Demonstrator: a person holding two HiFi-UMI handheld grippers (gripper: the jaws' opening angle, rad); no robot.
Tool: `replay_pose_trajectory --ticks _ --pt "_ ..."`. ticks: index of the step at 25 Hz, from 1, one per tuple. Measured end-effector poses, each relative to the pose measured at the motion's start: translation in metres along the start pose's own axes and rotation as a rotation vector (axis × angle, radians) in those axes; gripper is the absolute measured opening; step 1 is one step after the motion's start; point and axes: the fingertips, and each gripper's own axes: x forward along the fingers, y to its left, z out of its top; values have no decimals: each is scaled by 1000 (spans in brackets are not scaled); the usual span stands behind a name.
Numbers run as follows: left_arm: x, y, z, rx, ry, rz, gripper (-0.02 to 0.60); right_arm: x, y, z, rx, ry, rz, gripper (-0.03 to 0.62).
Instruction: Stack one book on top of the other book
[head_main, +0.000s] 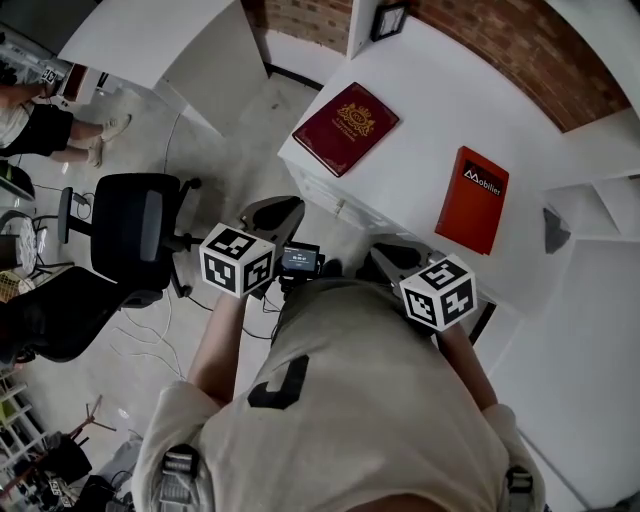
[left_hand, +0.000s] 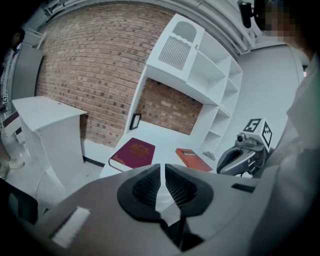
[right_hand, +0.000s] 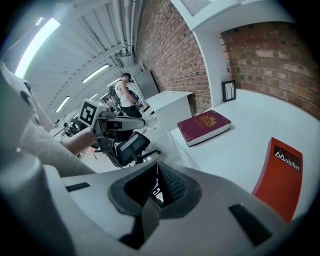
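A maroon book (head_main: 345, 127) with a gold crest lies flat near the left corner of the white table (head_main: 420, 110). An orange-red book (head_main: 472, 199) lies flat to its right, near the front edge. Both grippers hover short of the table, over the floor. My left gripper (head_main: 272, 213) is shut and empty and points toward the maroon book (left_hand: 133, 154). My right gripper (head_main: 393, 255) is also shut with nothing in it, just below the orange-red book (right_hand: 279, 175). In the left gripper view the jaws (left_hand: 163, 172) nearly touch. In the right gripper view the tips (right_hand: 157, 182) meet.
A black office chair (head_main: 135, 225) stands on the floor left of the grippers. A second white desk (head_main: 150, 45) is at the back left, with a person (head_main: 40, 120) beside it. A small picture frame (head_main: 388, 18) leans on the brick wall. White shelves (head_main: 590, 210) rise at the right.
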Motion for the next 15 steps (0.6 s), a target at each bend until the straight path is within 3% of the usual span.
replay_pose_trajectory --ticks 8,15 --pt "40 -16 27 63 52 28 26 -14 -40 17 22 -70 47 6" --pt "69 -33 45 95 81 116 26 -32 -80 28 38 -101 139 6"
